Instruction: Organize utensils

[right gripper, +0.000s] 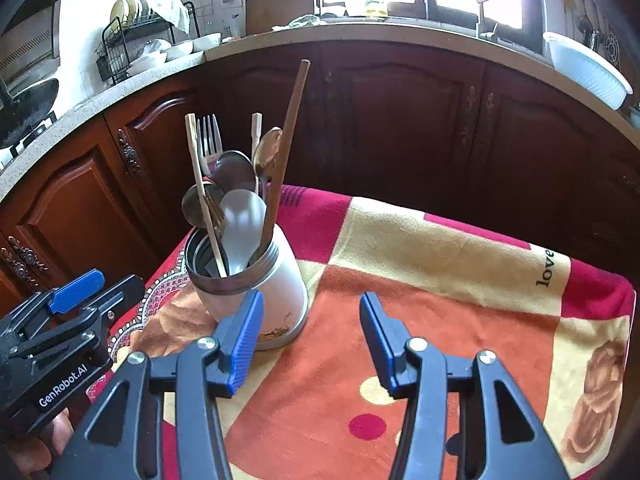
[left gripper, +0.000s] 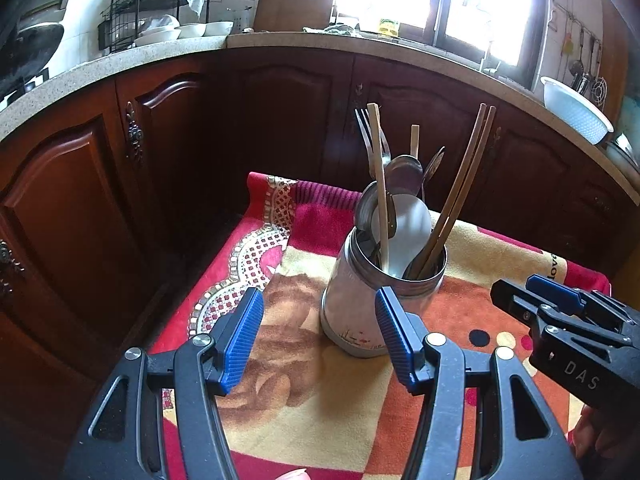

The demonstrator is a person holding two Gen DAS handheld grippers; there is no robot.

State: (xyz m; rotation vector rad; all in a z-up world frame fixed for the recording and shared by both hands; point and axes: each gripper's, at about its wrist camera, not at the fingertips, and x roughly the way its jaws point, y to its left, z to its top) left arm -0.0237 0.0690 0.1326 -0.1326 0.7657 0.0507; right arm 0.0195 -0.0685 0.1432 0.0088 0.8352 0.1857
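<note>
Since every utensil already stands in the jar [left gripper: 380, 300], on the cloth [right gripper: 420, 260] of the small table, your work now is a matter of tidying what leans. Both the left gripper [left gripper: 320, 336] and the right gripper [right gripper: 310, 340] hang with jaws apart and nothing between them, the jar just ahead. The chopsticks [left gripper: 460, 184] are light, stiff and thin; take them low, near the rim, where they won't twist or slip out of the pads. The metal spoons [right gripper: 236, 168] and fork [right gripper: 209, 136] are likely slick, so pinch the flat of a handle, not a bowl. The white spoon [left gripper: 404, 228] may be plastic or ceramic, I can't tell which; treat it gently. The jar is tall and top-heavy, so steady its wall first.
</note>
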